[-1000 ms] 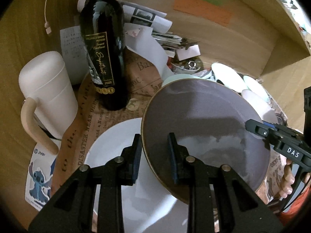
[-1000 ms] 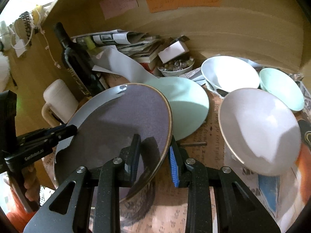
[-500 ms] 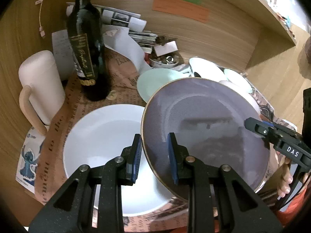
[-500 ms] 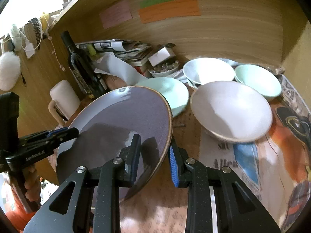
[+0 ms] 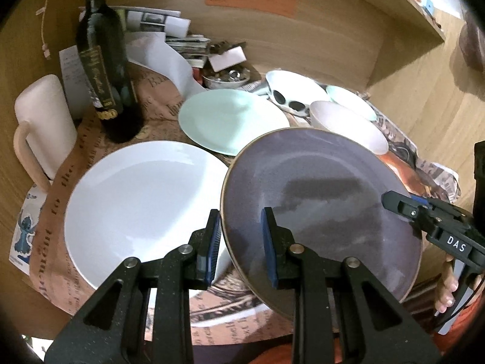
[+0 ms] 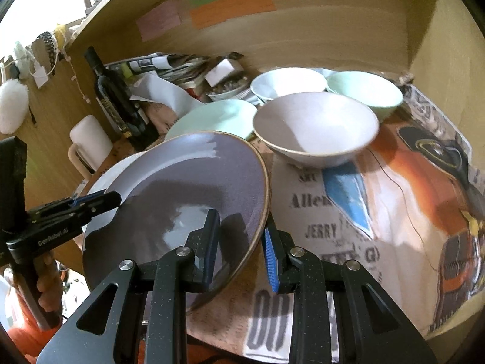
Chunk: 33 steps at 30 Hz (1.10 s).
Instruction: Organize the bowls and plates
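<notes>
Grip: While both tongs clamp it, the left tongs [image 5: 241, 239] and right tongs [image 6: 239, 242] pinch opposite rims of the purple plate [image 5: 321, 200].
Place: lower centre of both frames, tilted above the surface [image 6: 394, 212].
Handling: likely stiff, glazed, slippery, breakable; the rim is the best hold.
Left view only: white plate [image 5: 142, 206] in full, just beside.
Right view only: the grey bowl's [image 6: 315, 127] depth, farther back.

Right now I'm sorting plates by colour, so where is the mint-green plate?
The mint-green plate lies flat on the table behind the white plate, between the wine bottle and the pale bowl.
</notes>
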### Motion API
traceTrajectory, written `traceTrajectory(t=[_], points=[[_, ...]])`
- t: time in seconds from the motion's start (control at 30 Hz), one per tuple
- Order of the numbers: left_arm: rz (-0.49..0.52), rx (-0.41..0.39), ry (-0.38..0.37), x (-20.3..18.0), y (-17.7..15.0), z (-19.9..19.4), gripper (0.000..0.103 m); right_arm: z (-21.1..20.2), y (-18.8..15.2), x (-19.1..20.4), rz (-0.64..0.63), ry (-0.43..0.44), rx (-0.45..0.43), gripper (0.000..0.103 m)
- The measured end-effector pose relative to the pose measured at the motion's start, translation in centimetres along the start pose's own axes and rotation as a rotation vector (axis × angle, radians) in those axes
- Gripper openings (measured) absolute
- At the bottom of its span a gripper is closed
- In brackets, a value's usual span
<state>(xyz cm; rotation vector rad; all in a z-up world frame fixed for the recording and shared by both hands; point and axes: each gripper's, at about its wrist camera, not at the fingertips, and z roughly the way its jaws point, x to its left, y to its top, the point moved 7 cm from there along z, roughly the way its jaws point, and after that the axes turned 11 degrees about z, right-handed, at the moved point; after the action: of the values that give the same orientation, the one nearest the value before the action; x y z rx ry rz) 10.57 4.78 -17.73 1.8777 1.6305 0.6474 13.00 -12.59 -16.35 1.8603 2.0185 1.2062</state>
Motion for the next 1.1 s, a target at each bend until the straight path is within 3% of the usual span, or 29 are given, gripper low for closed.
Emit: traceTrajectory(t=[0.4,0.57,1.1], points=[[0.021,0.08,-0.052,-2.6,-1.4,3.4,0.026,0.4,-1.3,-3.6,0.046,-0.045,0.024,0.025],[0.048,0.102,-0.04,-3.4,-1.6,4.4,0.026,1.0,-1.6,-4.7,0.055,-0.061,0.039,0.025],[0.058,0.09,-0.033,-3.3,-0.8,5.5,0.026,2.5,-1.0,-5.4,0.081,-0.06,0.048,0.025]])
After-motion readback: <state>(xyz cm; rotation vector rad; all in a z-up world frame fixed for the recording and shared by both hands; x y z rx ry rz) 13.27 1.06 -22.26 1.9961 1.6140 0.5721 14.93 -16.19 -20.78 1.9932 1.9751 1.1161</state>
